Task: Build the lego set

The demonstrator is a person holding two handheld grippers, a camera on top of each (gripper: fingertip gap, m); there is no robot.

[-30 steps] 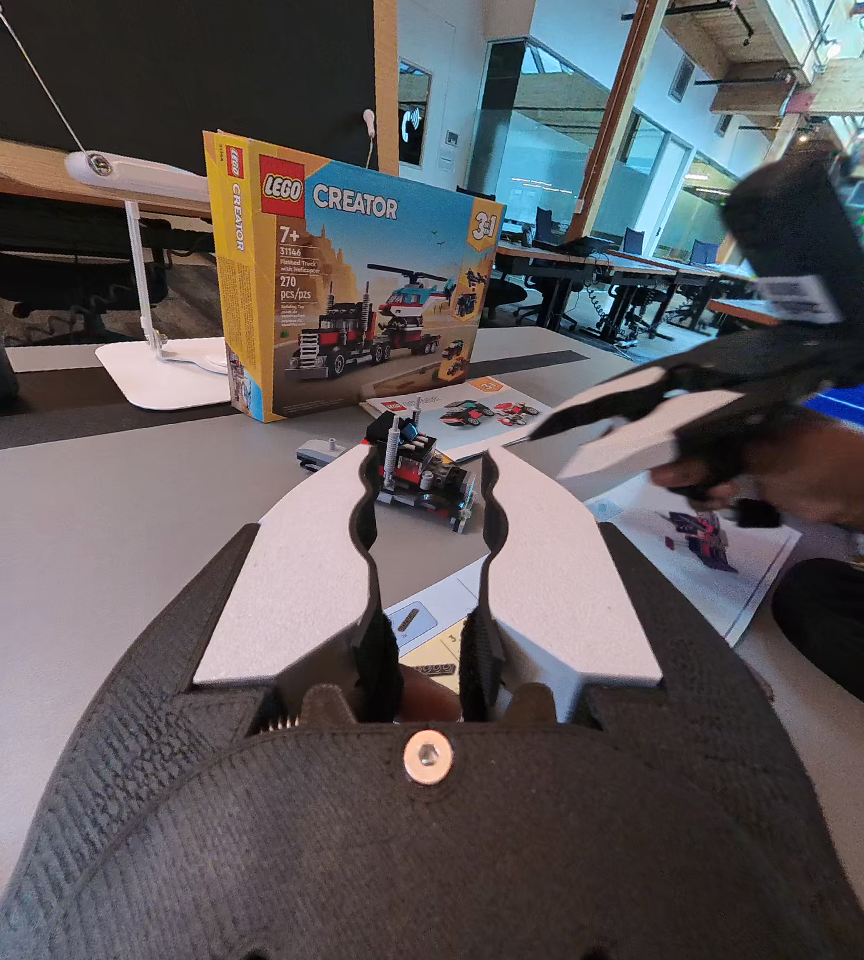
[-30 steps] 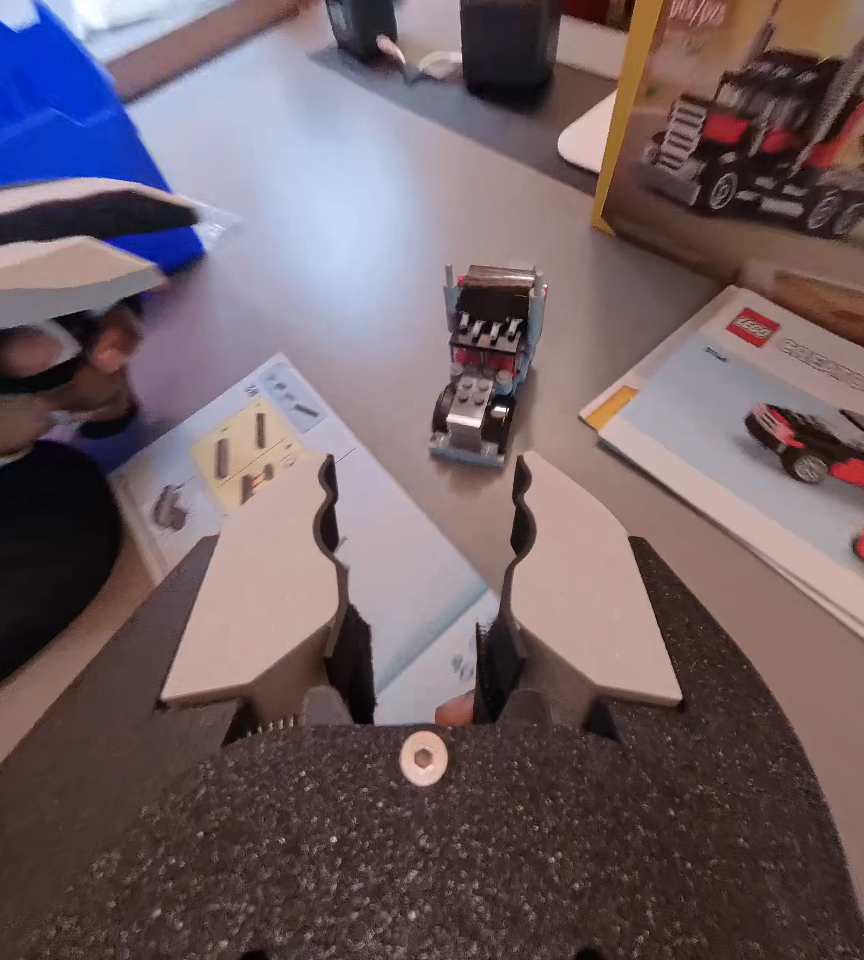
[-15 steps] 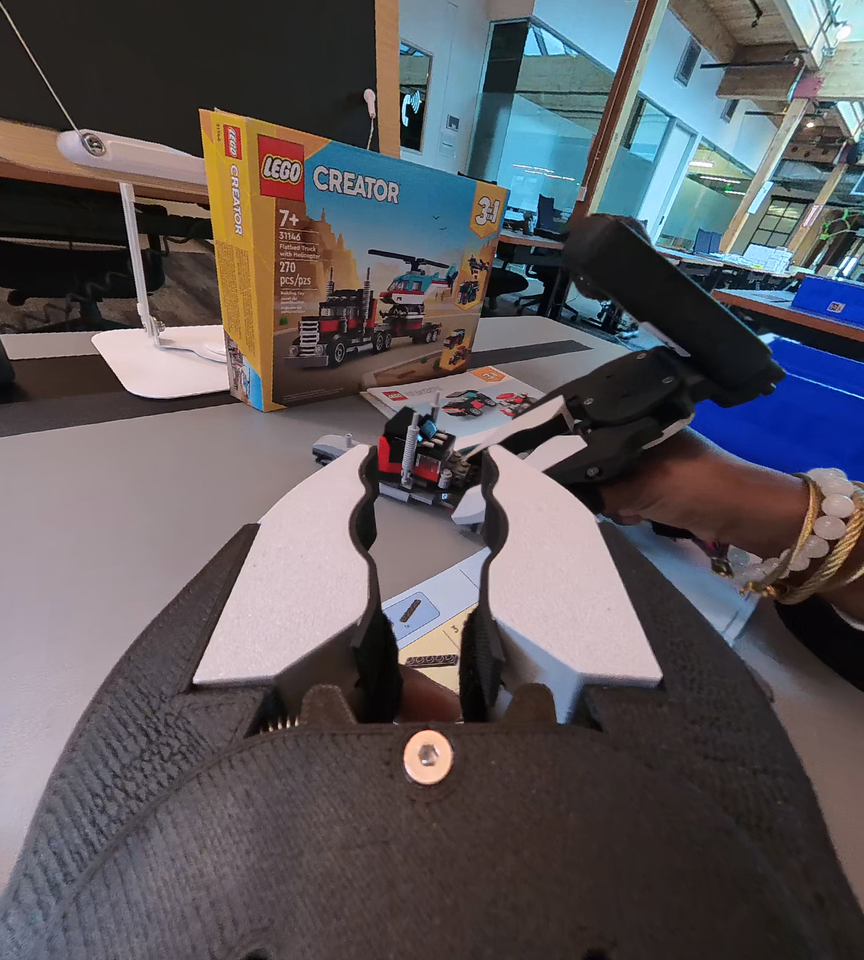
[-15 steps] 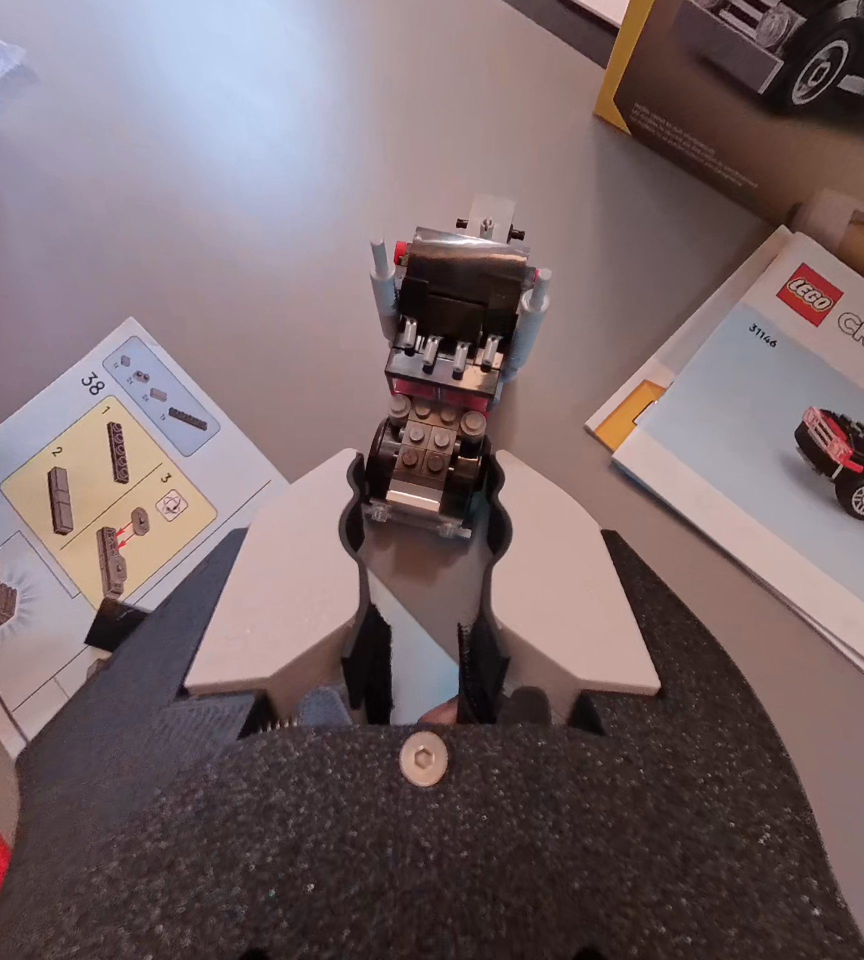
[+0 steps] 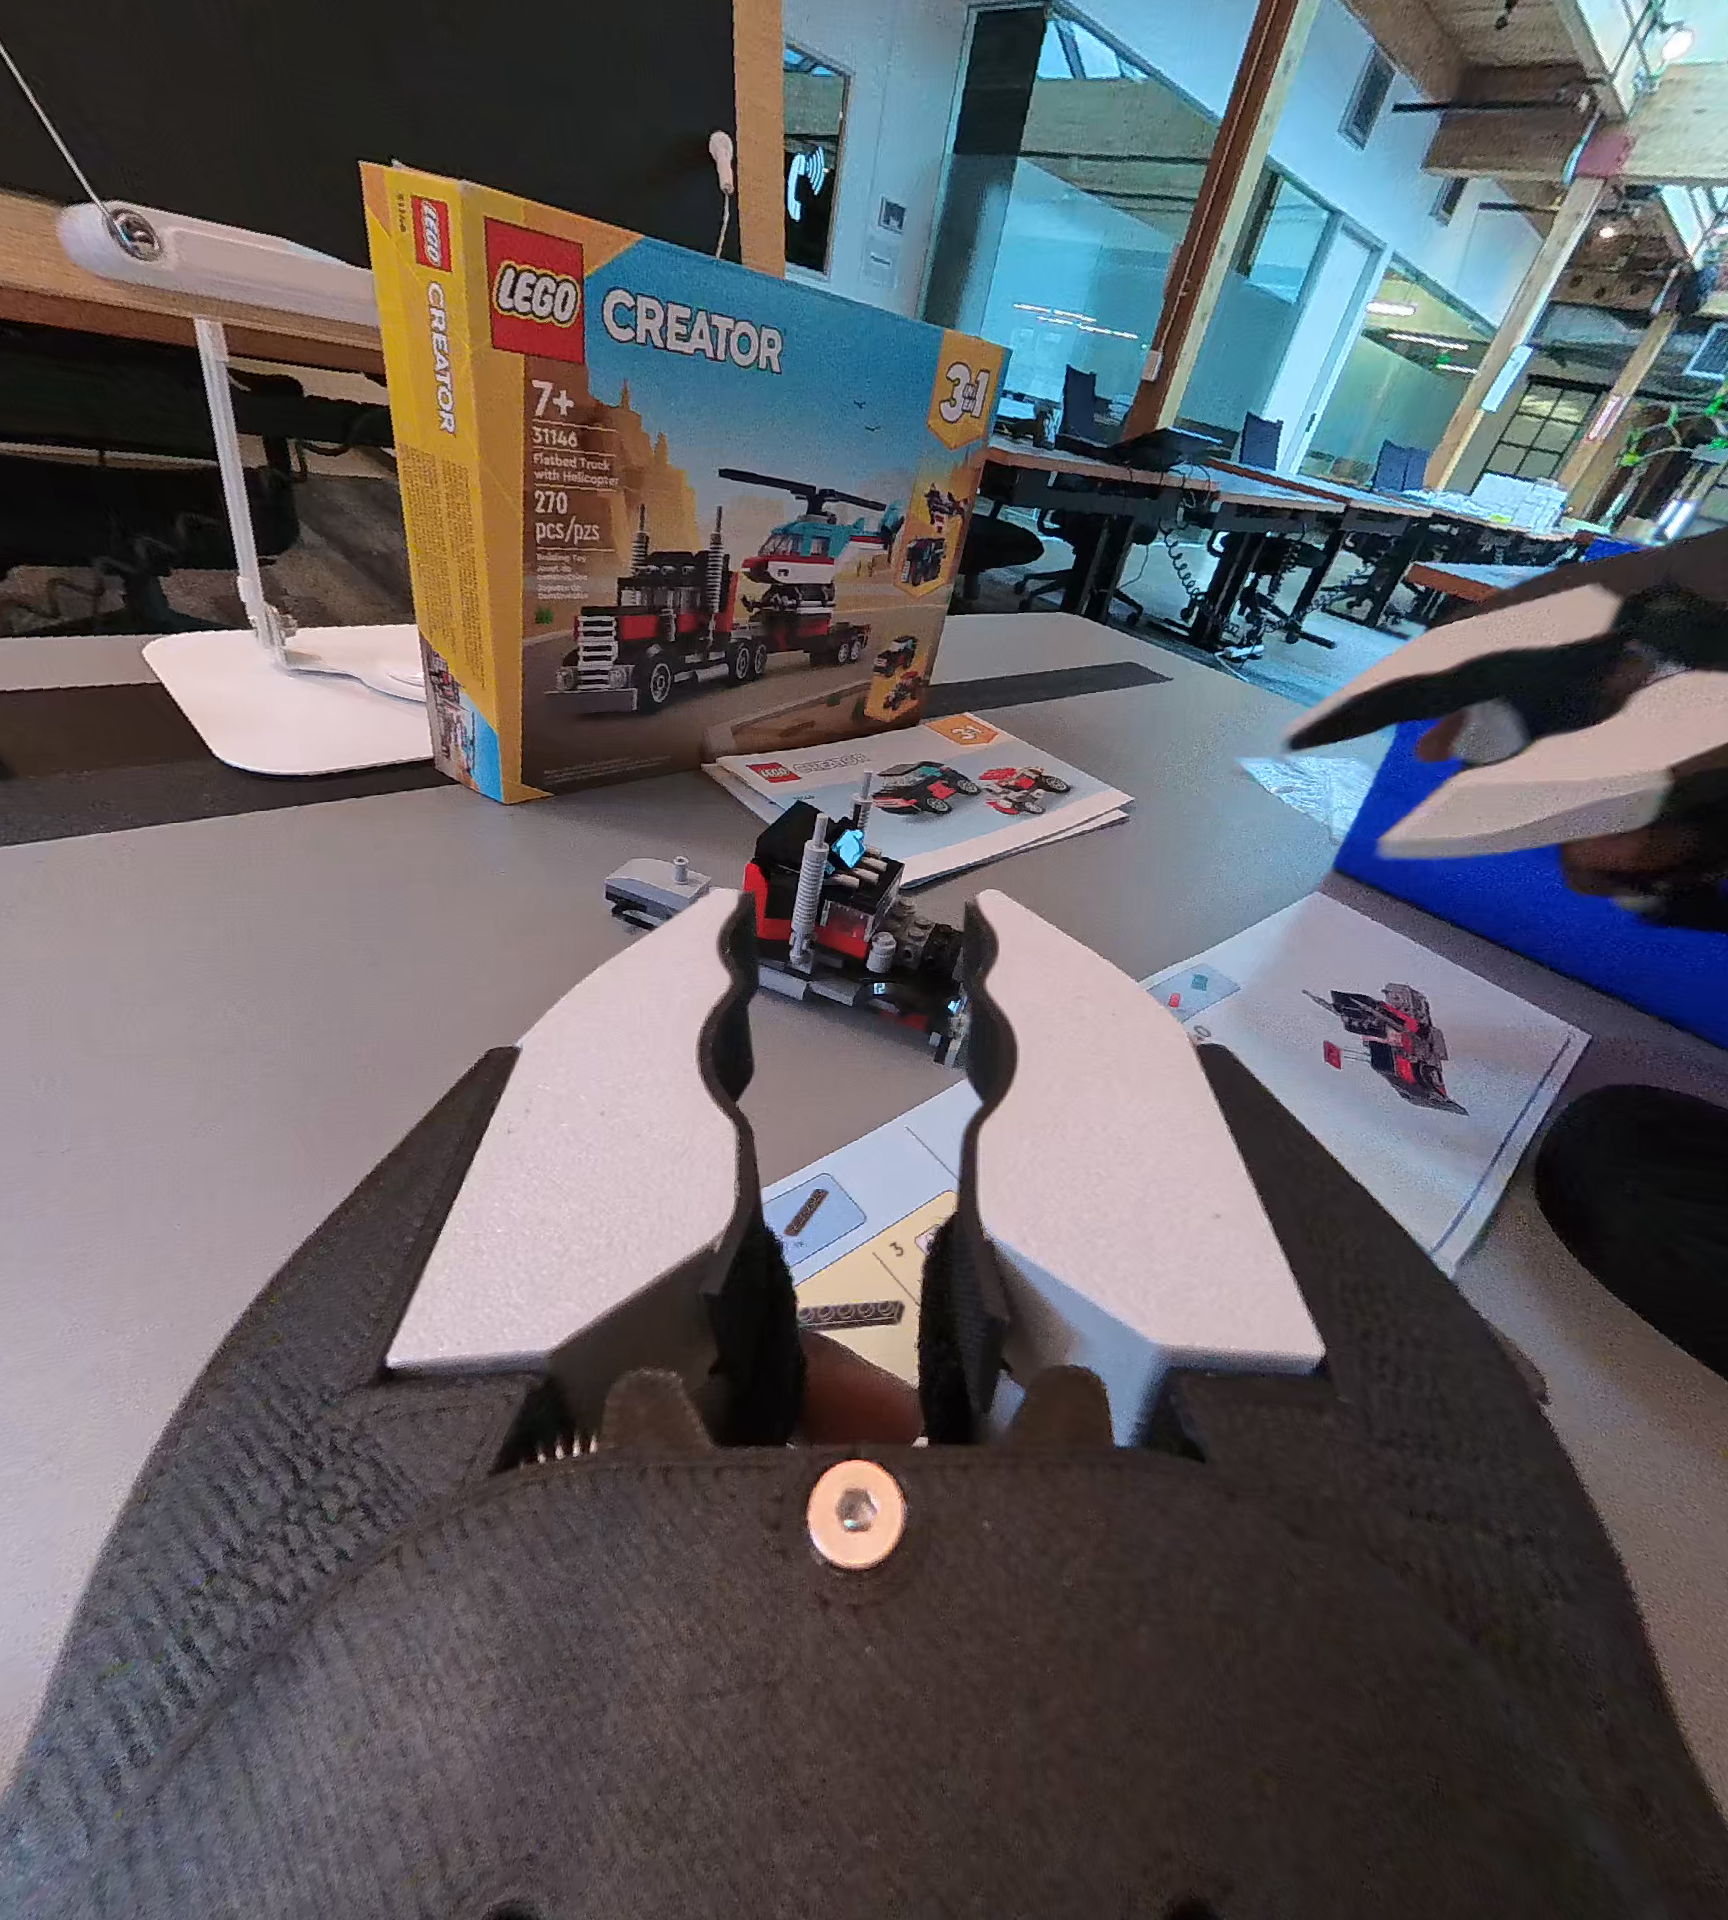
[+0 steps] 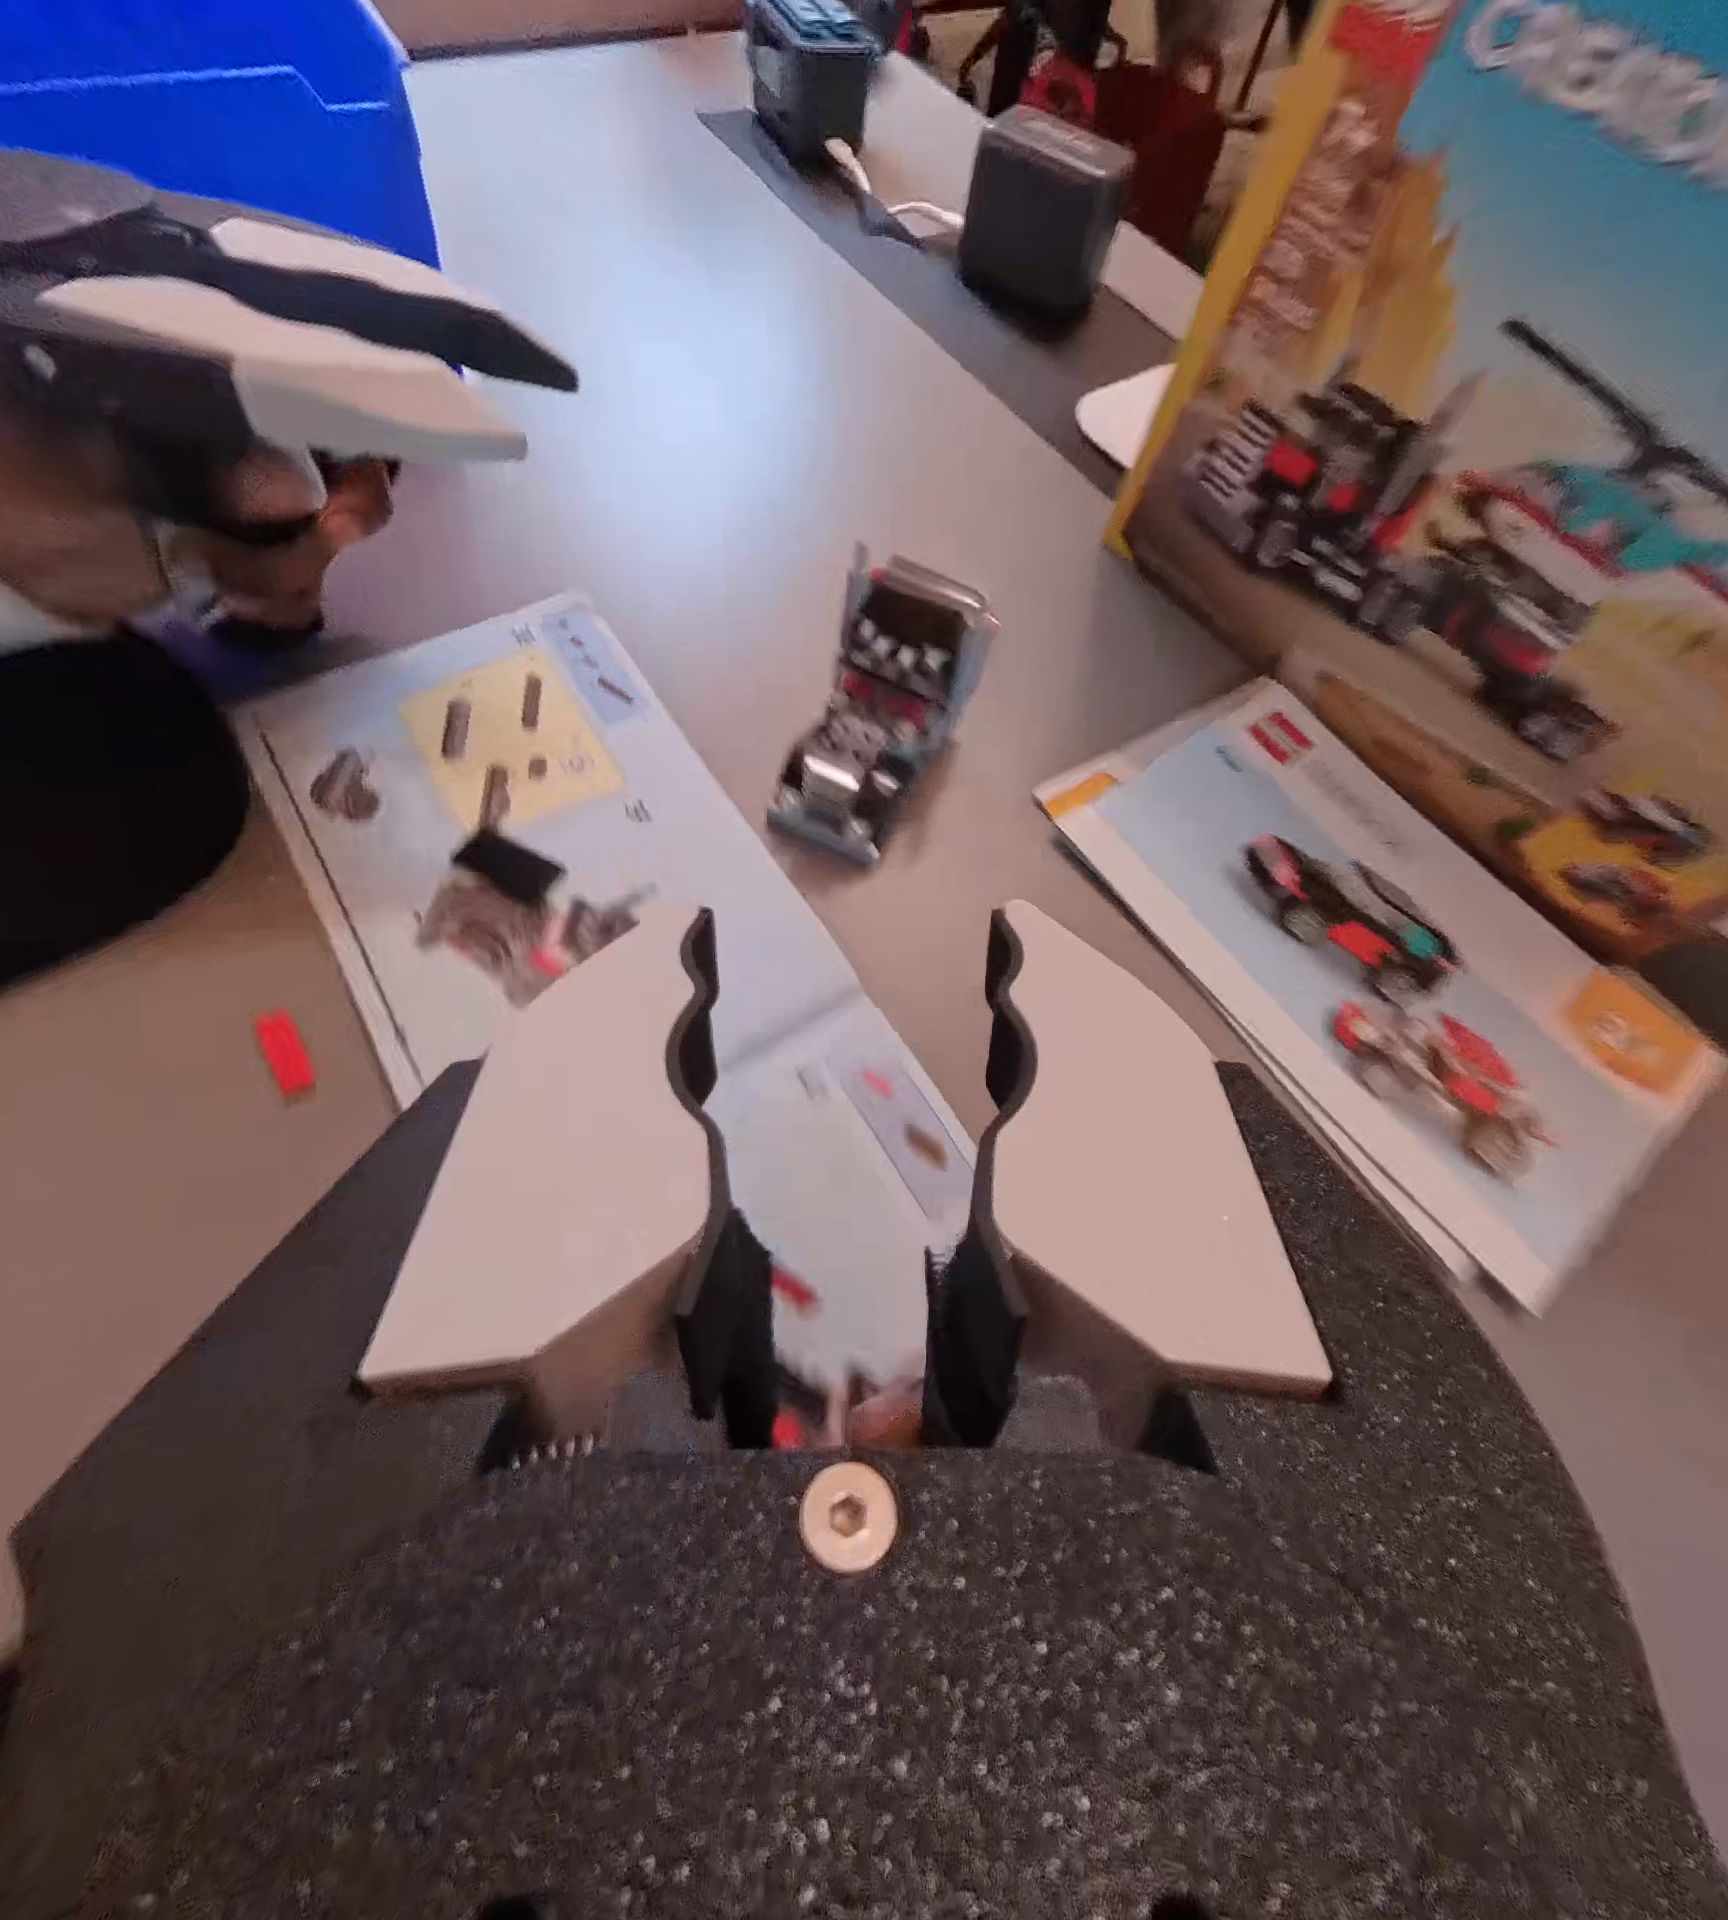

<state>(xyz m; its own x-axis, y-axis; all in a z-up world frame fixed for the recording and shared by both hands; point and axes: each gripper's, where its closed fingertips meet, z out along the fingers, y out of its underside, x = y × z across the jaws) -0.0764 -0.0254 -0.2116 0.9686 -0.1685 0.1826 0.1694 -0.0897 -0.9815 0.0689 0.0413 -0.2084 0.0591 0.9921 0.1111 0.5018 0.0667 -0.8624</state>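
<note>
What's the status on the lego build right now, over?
Left gripper open, empty. Right gripper open, empty, off the table. Truck cab sits free on the table, beside the open instruction sheet. Nothing blocking it.

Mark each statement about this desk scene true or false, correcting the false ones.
1. The black-and-red brick truck cab stands on the grey table. True.
2. The right gripper is clamped on the cab. False: it is open, away from the cab.
3. The left gripper holds nothing. True.
4. The yellow-and-blue cardboard set box lies flat. False: it stands upright.
5. A loose flat red brick lies beside the open instruction booklet. True.
</note>
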